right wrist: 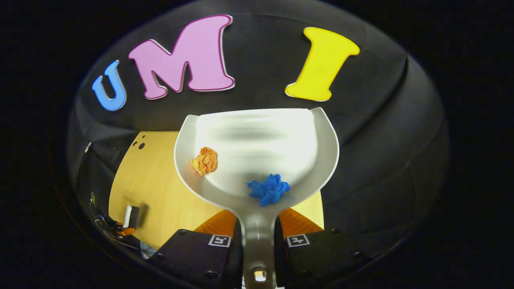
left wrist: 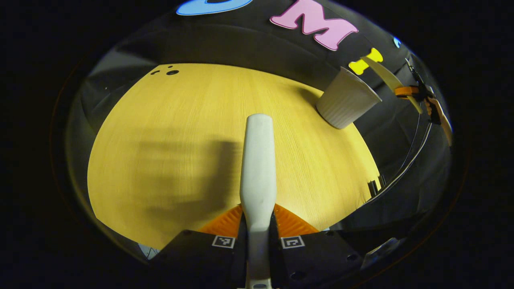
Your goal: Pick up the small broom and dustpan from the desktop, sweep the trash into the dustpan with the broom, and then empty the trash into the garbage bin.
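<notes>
Right gripper view: gripper (right wrist: pixel 258 241) clamped on the dustpan (right wrist: pixel 257 160) holding both scraps, sweeping done; left gripper (left wrist: pixel 258 237) clamped on the broom (left wrist: pixel 258 168); emptying into the bin (left wrist: pixel 346 103) remains.

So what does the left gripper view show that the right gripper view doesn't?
Left gripper view: the broom handle clamped in the left tongs, and a white ribbed bin near the desktop's edge. Right gripper view: the dustpan held by the right tongs, carrying an orange wad and a blue wad. Shared: the yellow wooden desktop with small dark holes.
</notes>
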`<state>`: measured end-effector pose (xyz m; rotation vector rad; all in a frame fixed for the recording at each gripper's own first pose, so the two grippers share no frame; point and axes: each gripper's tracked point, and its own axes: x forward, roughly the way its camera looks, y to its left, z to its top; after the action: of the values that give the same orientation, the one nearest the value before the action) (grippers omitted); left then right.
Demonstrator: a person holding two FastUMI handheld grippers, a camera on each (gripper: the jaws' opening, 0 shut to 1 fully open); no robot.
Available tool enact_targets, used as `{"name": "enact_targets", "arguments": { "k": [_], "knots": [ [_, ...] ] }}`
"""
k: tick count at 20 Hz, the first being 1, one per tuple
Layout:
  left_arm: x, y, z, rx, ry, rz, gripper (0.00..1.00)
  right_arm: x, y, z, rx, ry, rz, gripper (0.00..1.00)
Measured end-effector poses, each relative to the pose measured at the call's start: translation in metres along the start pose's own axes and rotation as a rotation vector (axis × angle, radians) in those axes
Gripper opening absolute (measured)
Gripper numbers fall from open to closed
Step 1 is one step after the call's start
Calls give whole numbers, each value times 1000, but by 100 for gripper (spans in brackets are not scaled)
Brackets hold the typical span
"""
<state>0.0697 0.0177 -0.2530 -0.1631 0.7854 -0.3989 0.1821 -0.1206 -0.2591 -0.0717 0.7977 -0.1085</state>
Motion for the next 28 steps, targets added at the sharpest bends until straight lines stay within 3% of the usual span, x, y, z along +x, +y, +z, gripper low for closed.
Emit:
{"name": "enact_targets", "arguments": {
  "k": [5, 10, 12, 14, 17, 19, 20, 22, 28],
  "knots": [
    [-2, -2, 25, -177, -81, -15, 27, 38, -23, -2, -86, 4, -93, 35],
    [-4, -3, 29, -152, -97, 10, 26, 52, -49, -12, -210, 17, -210, 35],
    [-3, -6, 28, -205, -97, -8, 27, 57, -61, -5, -255, -1, -285, 35],
    [0, -6, 26, -244, -90, -12, 26, 59, -64, -1, -351, -11, -346, 35],
    [2, -6, 25, -216, -94, 17, 27, 54, -68, 8, -527, -18, -444, 35],
    [0, -5, 29, -196, -126, 50, 27, 52, -67, 13, -587, -30, -489, 36],
    [-1, -7, 30, -196, -135, 51, 27, 51, -68, 15, -614, -35, -506, 31],
    [-1, -8, 30, -201, -140, 44, 27, 50, -70, 16, -684, -34, -539, 35],
    [0, -9, 30, -191, -150, 77, 27, 47, -51, 34, -1047, -84, -675, 31]
  ]
}}
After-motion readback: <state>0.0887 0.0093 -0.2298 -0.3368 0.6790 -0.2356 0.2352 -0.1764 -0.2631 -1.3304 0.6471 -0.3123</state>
